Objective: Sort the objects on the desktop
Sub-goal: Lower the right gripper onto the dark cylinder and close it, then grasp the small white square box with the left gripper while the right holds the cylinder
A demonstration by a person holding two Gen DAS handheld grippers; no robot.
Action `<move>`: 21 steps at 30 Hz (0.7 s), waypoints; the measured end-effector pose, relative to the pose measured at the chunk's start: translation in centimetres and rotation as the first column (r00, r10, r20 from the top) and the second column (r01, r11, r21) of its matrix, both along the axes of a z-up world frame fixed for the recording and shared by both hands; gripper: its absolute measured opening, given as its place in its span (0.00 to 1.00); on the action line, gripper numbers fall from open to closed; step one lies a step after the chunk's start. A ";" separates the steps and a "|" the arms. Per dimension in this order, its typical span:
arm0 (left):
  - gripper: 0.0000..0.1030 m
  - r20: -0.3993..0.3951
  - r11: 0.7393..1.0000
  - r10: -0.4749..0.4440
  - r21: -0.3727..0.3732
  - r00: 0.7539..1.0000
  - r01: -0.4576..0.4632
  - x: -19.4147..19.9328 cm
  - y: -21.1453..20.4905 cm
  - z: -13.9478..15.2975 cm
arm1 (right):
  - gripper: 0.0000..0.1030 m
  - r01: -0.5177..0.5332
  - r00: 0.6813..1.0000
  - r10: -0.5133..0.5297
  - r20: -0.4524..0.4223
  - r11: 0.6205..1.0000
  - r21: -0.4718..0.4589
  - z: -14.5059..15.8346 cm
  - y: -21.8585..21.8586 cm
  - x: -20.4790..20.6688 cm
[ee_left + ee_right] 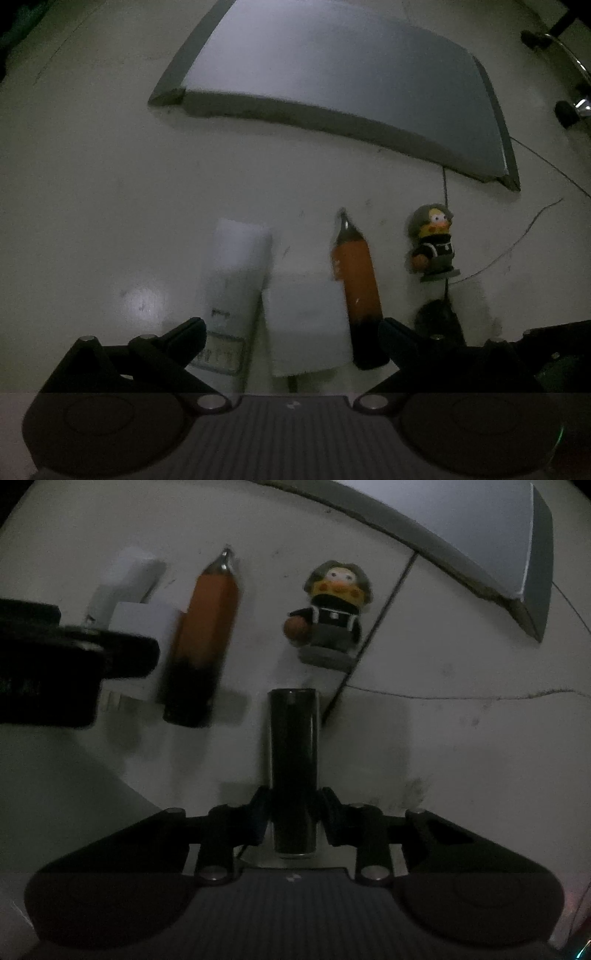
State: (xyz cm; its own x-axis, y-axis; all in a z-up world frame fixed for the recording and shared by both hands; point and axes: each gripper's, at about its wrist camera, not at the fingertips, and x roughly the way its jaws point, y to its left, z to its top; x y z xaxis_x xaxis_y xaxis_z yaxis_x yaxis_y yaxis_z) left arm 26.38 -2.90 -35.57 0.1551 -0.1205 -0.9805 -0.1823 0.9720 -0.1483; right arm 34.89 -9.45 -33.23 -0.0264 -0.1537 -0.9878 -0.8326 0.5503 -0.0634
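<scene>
1. Black and cylindrical, the smooth tube (293,771) lies between your right gripper (293,805) fingers, its long axis running straight ahead along them; the fingertips sit against both of its sides, so the jaws are narrowed onto it (no gap shows).
2. Ahead of that tube's far end stands a small duck figurine (332,616), rounded and toy-like, upright on a flat grey base, with a yellow face and dark jacket.
3. Ahead and to the left of your right gripper lies an orange-and-black tube (201,642), tapering to a metal ring at its far end; its long axis points away from you, the black end nearest.
4. Your left gripper (291,332) has its jaws spread wide, with nothing pressed between the fingers.
5. Between and just past those fingers lie a white tube (234,280) with a crimped near end and a white rectangular block (306,325), side by side, both pointing roughly away.
6. Well ahead of both grippers rests a flat grey tray (332,88) with a low raised rim, on the pale, scuffed tabletop (92,203).
</scene>
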 end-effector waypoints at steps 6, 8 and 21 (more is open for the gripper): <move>0.94 0.010 0.999 -0.043 -0.004 0.999 0.043 0.6 -1.4 0.5 | 0.30 0.143 0.989 -0.144 0.045 0.990 0.010 1.3 -2.2 2.3; 0.94 0.000 0.997 -0.074 0.018 0.997 0.074 0.6 -1.9 0.3 | 0.30 0.149 0.986 -0.151 0.072 0.988 0.025 1.9 -2.5 2.7; 0.71 -0.134 1.000 0.005 -0.012 0.991 -0.007 0.8 -0.4 -2.2 | 0.30 0.158 0.982 -0.163 0.091 0.986 0.060 4.0 -3.2 5.0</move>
